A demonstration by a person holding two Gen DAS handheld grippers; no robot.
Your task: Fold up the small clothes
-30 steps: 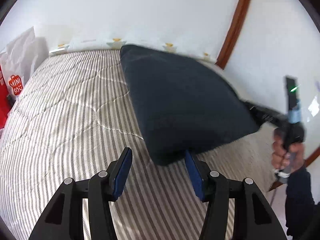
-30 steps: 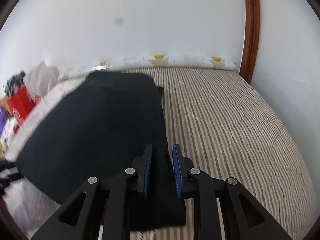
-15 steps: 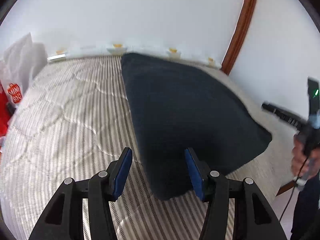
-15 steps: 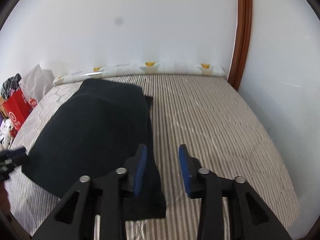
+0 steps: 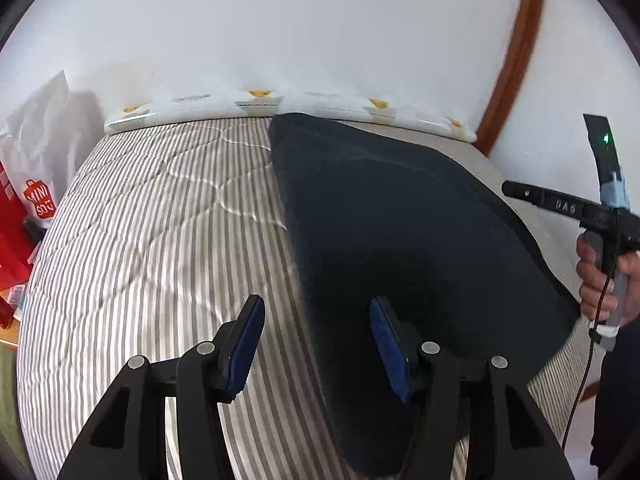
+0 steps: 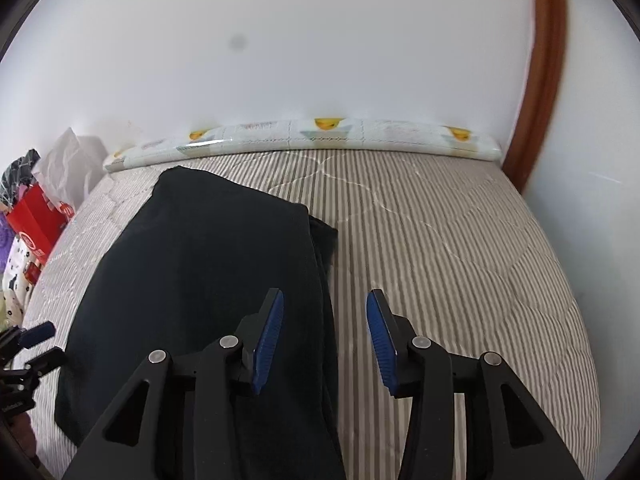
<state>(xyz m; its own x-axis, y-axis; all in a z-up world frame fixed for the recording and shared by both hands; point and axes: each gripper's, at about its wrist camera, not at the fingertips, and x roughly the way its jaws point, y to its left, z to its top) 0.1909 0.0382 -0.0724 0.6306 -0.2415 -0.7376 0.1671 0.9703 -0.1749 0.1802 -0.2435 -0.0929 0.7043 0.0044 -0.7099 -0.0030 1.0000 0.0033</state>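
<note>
Striped bedding carries a folded dark garment. Both grippers hover above its near edge, level and pointing forward: left gripper spread wide, right gripper spread too, neither holding anything.

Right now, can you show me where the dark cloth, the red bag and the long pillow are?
dark cloth (image 6: pixel 208 264), right wrist view, middle of its top layer.
red bag (image 6: pixel 38 218), right wrist view, its front face.
long pillow (image 6: pixel 328 136), right wrist view, its middle, by the wall.
</note>
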